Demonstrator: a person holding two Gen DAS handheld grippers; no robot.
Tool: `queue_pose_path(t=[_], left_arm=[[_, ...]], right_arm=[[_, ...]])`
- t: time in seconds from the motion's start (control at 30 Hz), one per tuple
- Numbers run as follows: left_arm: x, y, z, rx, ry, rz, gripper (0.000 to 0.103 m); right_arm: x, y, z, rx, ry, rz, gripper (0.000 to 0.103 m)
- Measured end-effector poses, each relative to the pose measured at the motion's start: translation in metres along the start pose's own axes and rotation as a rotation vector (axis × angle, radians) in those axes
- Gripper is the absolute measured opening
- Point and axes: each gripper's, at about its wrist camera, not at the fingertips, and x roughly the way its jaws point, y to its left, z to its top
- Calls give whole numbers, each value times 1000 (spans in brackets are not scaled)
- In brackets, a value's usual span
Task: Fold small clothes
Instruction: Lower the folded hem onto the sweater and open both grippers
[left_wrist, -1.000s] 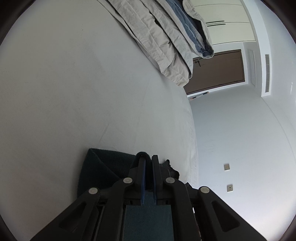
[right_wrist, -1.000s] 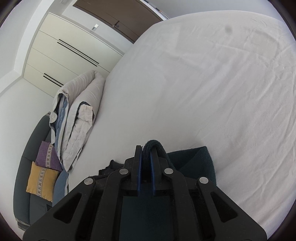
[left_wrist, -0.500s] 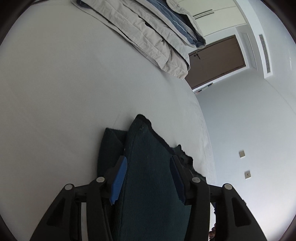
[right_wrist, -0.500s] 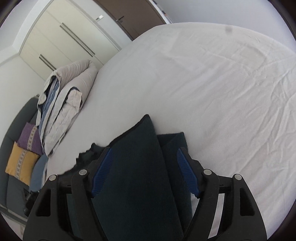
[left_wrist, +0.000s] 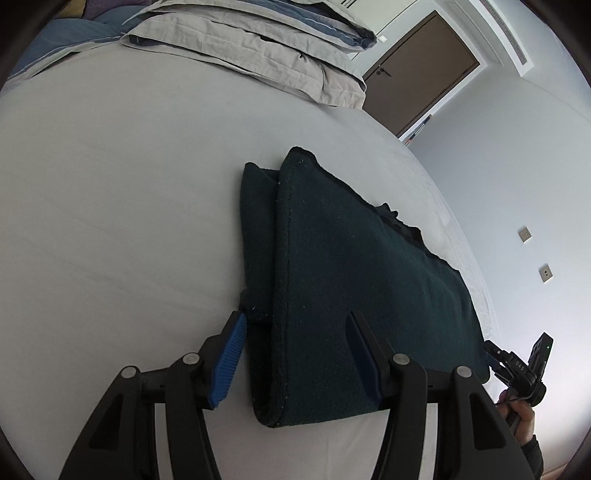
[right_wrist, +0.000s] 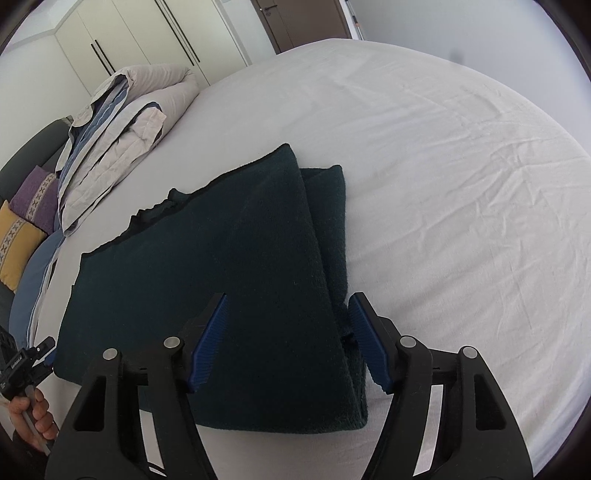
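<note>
A dark green fleece garment lies folded flat on the white bed sheet; it also shows in the right wrist view. My left gripper is open, its blue-padded fingers standing apart over the garment's near left corner, holding nothing. My right gripper is open over the garment's near right corner, holding nothing. The other hand-held gripper shows at the right edge of the left wrist view and at the left edge of the right wrist view.
A folded grey and blue duvet lies at the far side of the bed, also in the right wrist view. Purple and yellow cushions rest on a dark sofa. A brown door and white wardrobes stand beyond.
Both grippers were shut on the garment's edge one second ago. They opened, let the fold drop flat, and have drawn back and up from it.
</note>
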Motion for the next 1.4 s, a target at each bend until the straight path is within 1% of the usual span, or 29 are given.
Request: queue_pose_path(t=[0.07, 0.1, 0.13, 0.17, 0.2, 0.23, 0.27, 0.3, 0.33, 0.43, 0.57, 0.63, 0.67, 0.7, 0.73, 0.77, 0.83, 1.0, 1.13, 1.4], left_arm=[[3, -1, -2, 17, 3, 17, 53], [4, -2, -3, 27, 3, 32, 50], [4, -3, -4, 37, 3, 42, 50], [4, -3, -6, 46, 1, 47, 50], [4, -4, -7, 56, 1, 56, 47], [5, -5, -9, 65, 3, 67, 42], [6, -5, -9, 68, 3, 74, 41], [5, -4, -10, 67, 1, 76, 37], [5, -4, -11, 68, -1, 78, 34], [4, -7, -13, 79, -6, 90, 29], [6, -10, -13, 90, 3, 100, 23], [6, -10, -13, 87, 7, 100, 17], [6, -10, -13, 88, 8, 99, 16], [5, -10, -12, 91, 8, 99, 14], [5, -11, -13, 97, 7, 100, 12], [4, -12, -13, 107, 4, 105, 11], [2, -14, -14, 122, -4, 112, 9], [-4, -11, -17, 92, -22, 100, 8], [-5, -11, -20, 94, -29, 102, 8], [-11, -3, -26, 94, -32, 101, 7]], right_arm=[[0, 0, -5, -27, 5, -27, 56], [-2, 0, -7, -38, 3, -40, 50], [-3, 0, -9, -46, 2, -48, 45], [-4, -1, -9, -46, 1, -51, 43], [-6, -3, -10, -43, -2, -57, 36], [-8, -4, -9, -40, -6, -58, 32], [-11, -6, -9, -34, -12, -57, 30], [-14, -8, -9, -32, -18, -62, 26], [-16, -8, -10, -34, -24, -70, 24], [-23, -8, -13, -45, -32, -78, 24], [-21, -6, -19, -79, -7, -80, 24], [-19, -5, -20, -105, 4, -86, 23], [-19, -5, -20, -113, 8, -85, 19], [-19, -5, -19, -117, 11, -87, 12], [-21, -5, -19, -118, 9, -90, 8], [-22, -6, -19, -115, 7, -92, 6], [-26, -6, -18, -105, 3, -90, 6], [-39, -3, -19, -94, -6, -81, 5], [-45, 0, -22, -106, -7, -92, 5], [-33, -21, -33, -39, 17, -72, 5]])
